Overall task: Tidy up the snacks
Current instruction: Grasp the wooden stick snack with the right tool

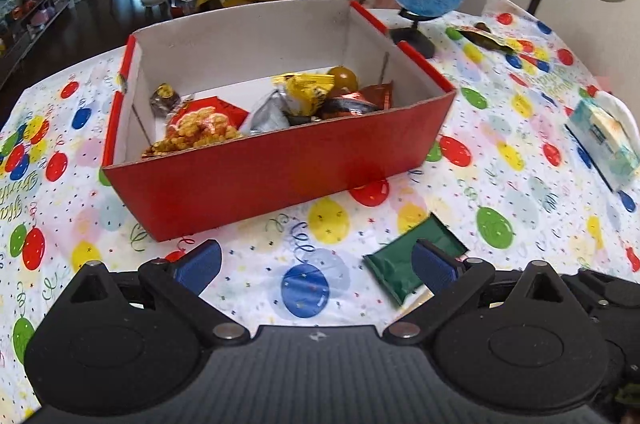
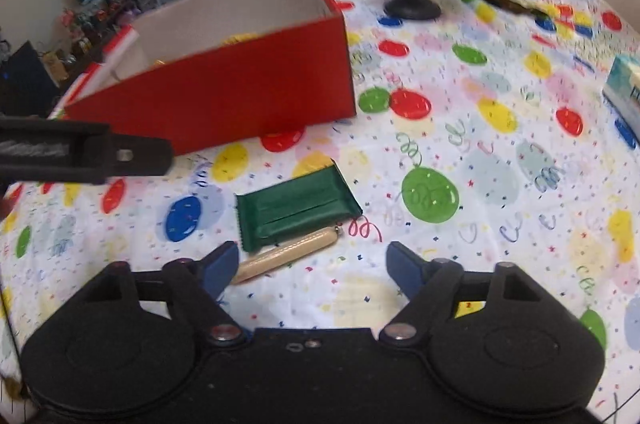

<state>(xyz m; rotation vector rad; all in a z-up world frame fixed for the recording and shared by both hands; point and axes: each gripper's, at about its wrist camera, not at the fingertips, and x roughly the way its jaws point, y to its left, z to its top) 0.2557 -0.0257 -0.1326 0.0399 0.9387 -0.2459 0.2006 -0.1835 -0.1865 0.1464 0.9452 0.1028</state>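
most snacks already lie in the red box (image 1: 276,160). left on the surface (image 2: 500,152): a green pack (image 2: 296,208) and a sausage stick (image 2: 288,254) at its 6 o'clock. left tongs (image 1: 316,266) and right tongs (image 2: 312,266) both apart, empty.

From my remote rig, I see a red cardboard box (image 1: 256,180) holding mixed snack packets (image 1: 200,130), while a green foil packet (image 2: 296,206) lies flat beside a tan sausage stick (image 2: 288,254) on the tablecloth before it.
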